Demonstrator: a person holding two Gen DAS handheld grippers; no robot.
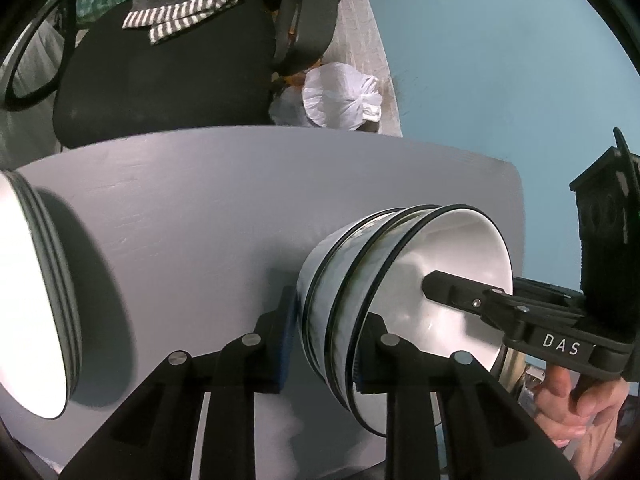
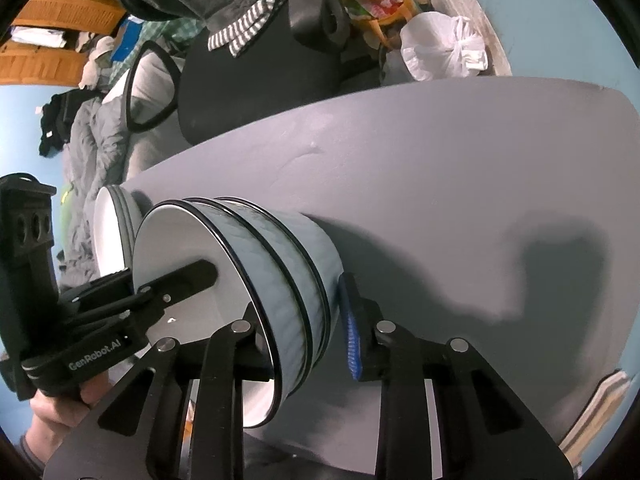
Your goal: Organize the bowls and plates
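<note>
Glazed ceramic bowls point(image 1: 400, 312), nested three deep on the grey table point(image 1: 180, 220), sit clamped between our left gripper point(image 1: 326, 340) and right gripper point(image 2: 306, 344), each pinching opposite walls; heavy, slippery and breakable, we judge. Plates point(image 1: 36, 300) wait well apart.

Plate stack point(image 1: 36, 300) cut off at left edge
</note>
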